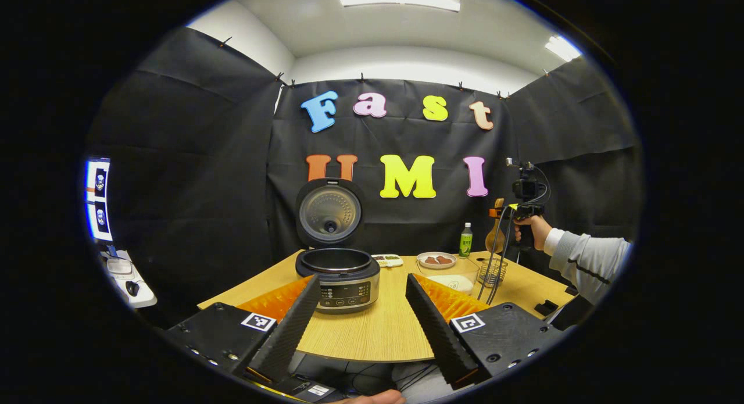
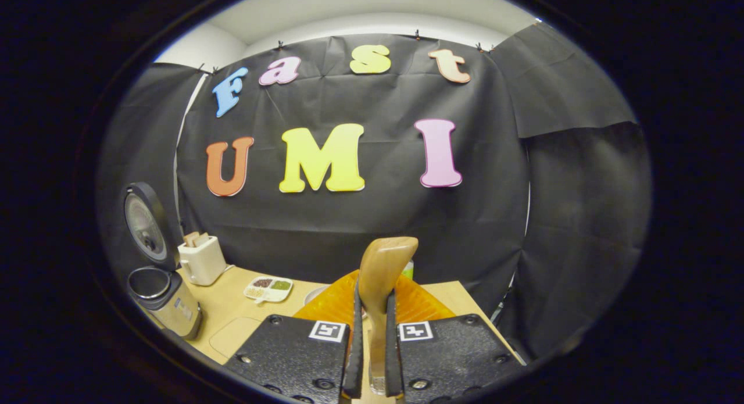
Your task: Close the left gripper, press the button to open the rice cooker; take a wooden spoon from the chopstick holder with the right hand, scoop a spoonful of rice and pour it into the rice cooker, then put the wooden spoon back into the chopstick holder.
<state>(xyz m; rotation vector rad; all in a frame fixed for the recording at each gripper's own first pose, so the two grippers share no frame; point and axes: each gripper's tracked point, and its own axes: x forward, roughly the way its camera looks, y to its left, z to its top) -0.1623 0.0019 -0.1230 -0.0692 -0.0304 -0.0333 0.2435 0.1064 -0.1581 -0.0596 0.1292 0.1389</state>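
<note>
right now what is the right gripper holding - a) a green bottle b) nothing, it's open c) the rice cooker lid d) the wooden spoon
d: in the right gripper view the right gripper has both fingers pressed on the handle of the wooden spoon, whose bowl stands up above them; the left gripper view shows it lifted above the wire chopstick holder.
</note>
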